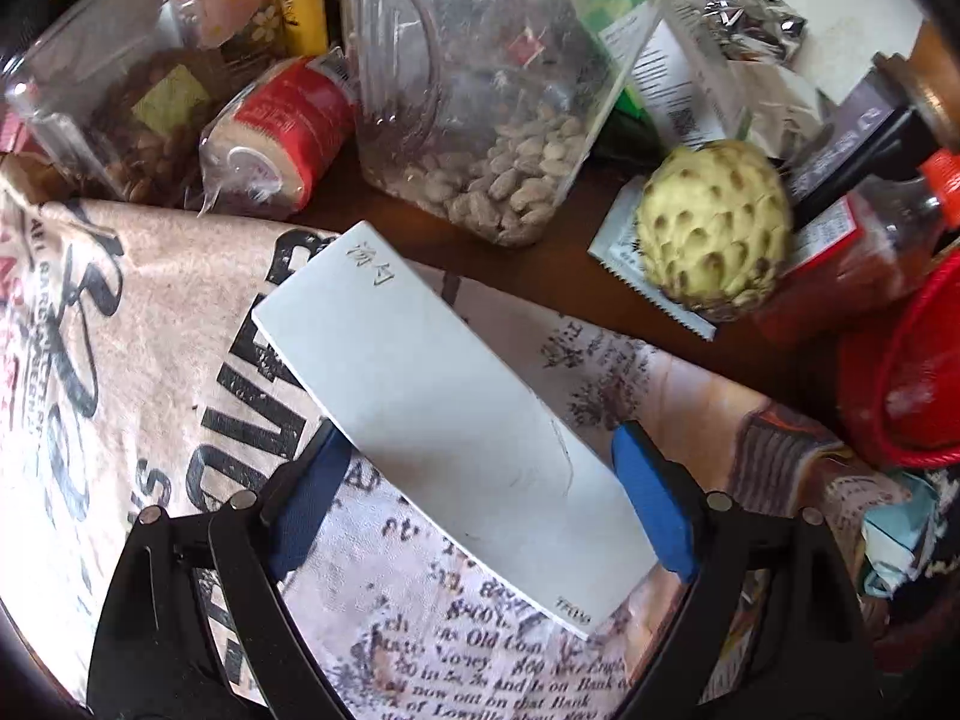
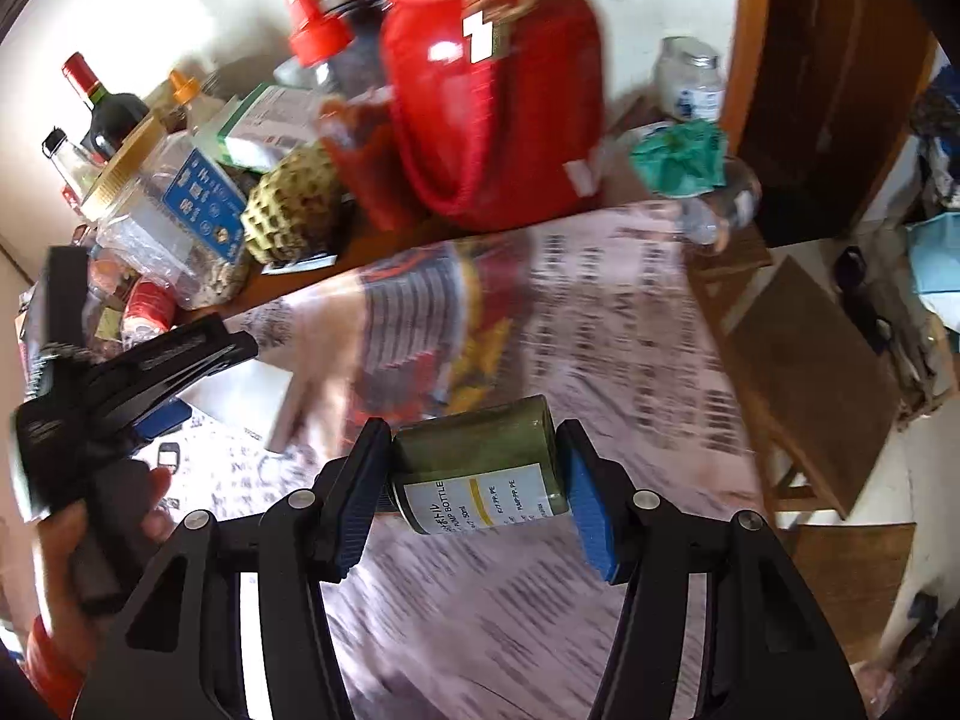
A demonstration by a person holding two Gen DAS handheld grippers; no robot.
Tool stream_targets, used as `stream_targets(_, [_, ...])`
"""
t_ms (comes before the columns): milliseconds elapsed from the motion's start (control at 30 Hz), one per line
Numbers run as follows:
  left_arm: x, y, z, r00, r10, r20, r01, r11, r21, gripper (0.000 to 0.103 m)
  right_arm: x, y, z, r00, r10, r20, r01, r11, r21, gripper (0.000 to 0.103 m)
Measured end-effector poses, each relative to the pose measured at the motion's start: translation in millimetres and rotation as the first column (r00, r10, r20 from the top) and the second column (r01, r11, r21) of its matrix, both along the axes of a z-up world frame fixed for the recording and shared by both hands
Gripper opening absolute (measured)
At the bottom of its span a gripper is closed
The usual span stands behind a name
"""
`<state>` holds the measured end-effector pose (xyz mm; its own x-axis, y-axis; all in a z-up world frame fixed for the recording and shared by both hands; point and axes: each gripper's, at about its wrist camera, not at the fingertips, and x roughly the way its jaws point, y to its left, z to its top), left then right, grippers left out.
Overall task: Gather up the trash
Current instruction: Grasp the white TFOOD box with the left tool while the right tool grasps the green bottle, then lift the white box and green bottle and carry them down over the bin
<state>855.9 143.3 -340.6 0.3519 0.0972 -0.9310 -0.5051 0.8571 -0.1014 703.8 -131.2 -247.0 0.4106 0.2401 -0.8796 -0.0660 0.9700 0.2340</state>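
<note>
Left wrist view: the left gripper (image 1: 480,510) has its jaws spread wide over one flat white box (image 1: 441,420) that lies slantwise on the newspaper-print tablecloth (image 1: 150,312). The box sits between the two blue pads (image 1: 651,498); whether they press on its edges I cannot tell. Taking the box as landmark, beyond it stand two clear plastic jars: one with pale nuts (image 1: 480,120) straight behind it, one with darker nuts (image 1: 114,102) behind and to the left. Between those jars lies one red-labelled packet (image 1: 276,132). To the right of the box sits one green custard apple (image 1: 714,228), and beyond that one red-capped bottle (image 1: 864,240).

Right wrist view: the right gripper (image 2: 477,492) is about half closed, and its two blue pads clamp one small green pump bottle (image 2: 486,462) lying sideways, its white label facing the camera. Taking this bottle as landmark, the same white box (image 2: 264,402) lies to its left on the tablecloth, with the left gripper (image 2: 138,384) over it and a hand (image 2: 78,546) on its handle. Far beyond the bottle stands one red thermos (image 2: 498,102), with the custard apple (image 2: 294,210) to that thermos's left
</note>
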Motion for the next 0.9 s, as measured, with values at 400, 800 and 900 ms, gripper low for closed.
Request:
stream_targets(400, [-44.3,6.4,-7.0,0.996,-0.053,-0.070,0.060,0.994,0.087,0.083,1.2,2.6,21.9,0.998,-0.015,0.060,0.015,1.000,0.003,0.053])
stream_targets(800, [-100.5,62.5,23.3,0.994,-0.105,0.023,0.106,0.992,-0.062,0.052,-12.8,16.6,51.6,0.989,0.070,0.132,-0.075,0.996,0.038,0.053])
stream_targets(900, [-112.9,54.7,51.0,0.990,-0.115,0.081,0.120,0.991,-0.054,0.052,-22.7,11.0,60.8,0.985,0.087,0.150,-0.094,0.995,0.044,0.053])
